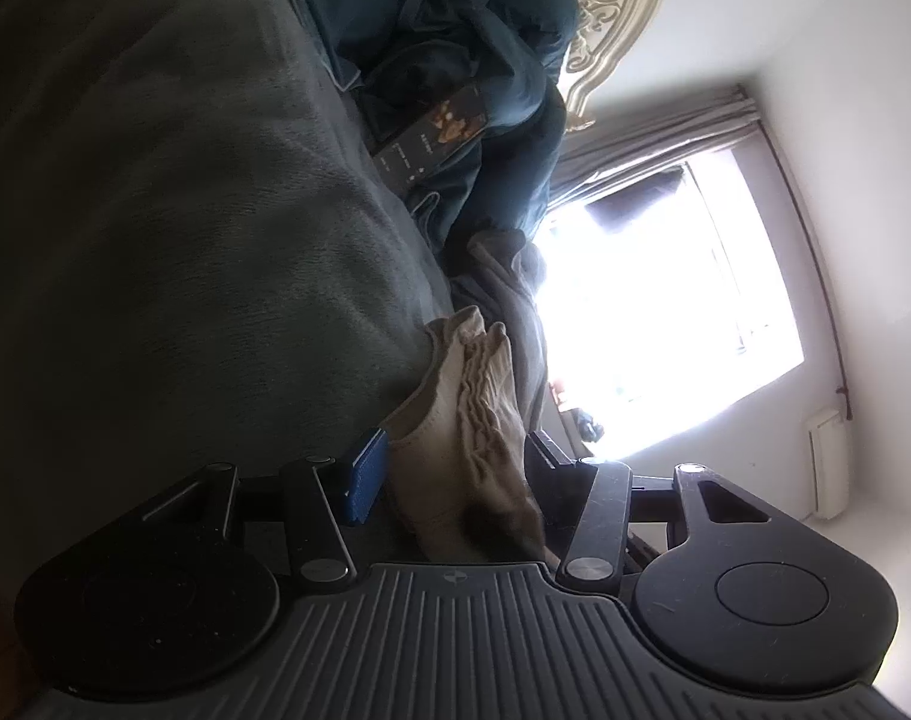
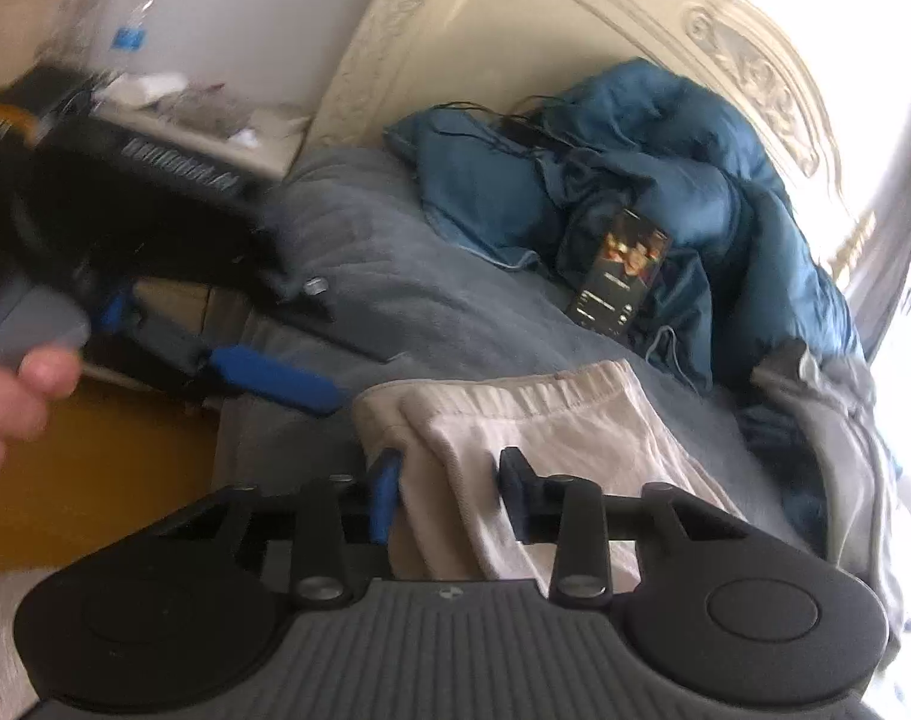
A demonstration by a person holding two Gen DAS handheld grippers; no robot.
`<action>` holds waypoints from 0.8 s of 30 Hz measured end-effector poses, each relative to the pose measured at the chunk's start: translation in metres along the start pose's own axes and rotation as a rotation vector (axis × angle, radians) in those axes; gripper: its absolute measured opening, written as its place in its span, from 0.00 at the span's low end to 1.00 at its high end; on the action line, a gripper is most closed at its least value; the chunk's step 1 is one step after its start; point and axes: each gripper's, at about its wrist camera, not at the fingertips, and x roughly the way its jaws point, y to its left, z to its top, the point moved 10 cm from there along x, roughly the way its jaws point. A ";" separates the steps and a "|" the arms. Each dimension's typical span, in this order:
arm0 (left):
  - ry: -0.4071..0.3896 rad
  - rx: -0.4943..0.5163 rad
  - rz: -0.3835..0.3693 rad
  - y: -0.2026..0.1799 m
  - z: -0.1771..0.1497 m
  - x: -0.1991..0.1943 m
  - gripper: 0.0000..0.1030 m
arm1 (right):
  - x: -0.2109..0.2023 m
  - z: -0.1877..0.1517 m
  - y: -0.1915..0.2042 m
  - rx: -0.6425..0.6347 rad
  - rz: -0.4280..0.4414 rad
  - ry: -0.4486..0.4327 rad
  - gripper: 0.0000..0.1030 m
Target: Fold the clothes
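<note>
1. The cream garment (image 2: 515,420) lies on the grey blanket (image 2: 395,276) of the bed, its ribbed waistband edge turned toward the headboard (image 2: 575,18); I count one such piece, and I cannot tell whether it is shorts or a top
2. My right gripper (image 2: 449,498) has a bunched fold of that cloth between its jaws; the gap stands fairly narrow, yet I cannot tell whether the pads truly press the fabric
3. My left gripper (image 1: 455,480), rolled onto its side, has the same cream garment (image 1: 473,420) lying between its fingers; the blue pad sits just beside the cloth and the far finger looks clear of it, so I read it as open around the fabric, not pinching
4. I judge the step to be taking hold of two points along one edge before lifting and laying it over; the fold itself is not yet made
5. Next I'd want both grips firm, then a level, even carry across, keeping the cloth taut so it lands flat
6. Beyond it: one crumpled blue duvet (image 2: 635,180), one phone (image 2: 620,270) propped against it with its screen lit, one grey garment (image 2: 827,420) near the window (image 1: 665,312), and two grippers in all
</note>
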 end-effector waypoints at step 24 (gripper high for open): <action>-0.028 0.093 0.010 -0.026 0.012 -0.007 0.49 | 0.008 0.007 0.002 0.036 -0.018 -0.082 0.24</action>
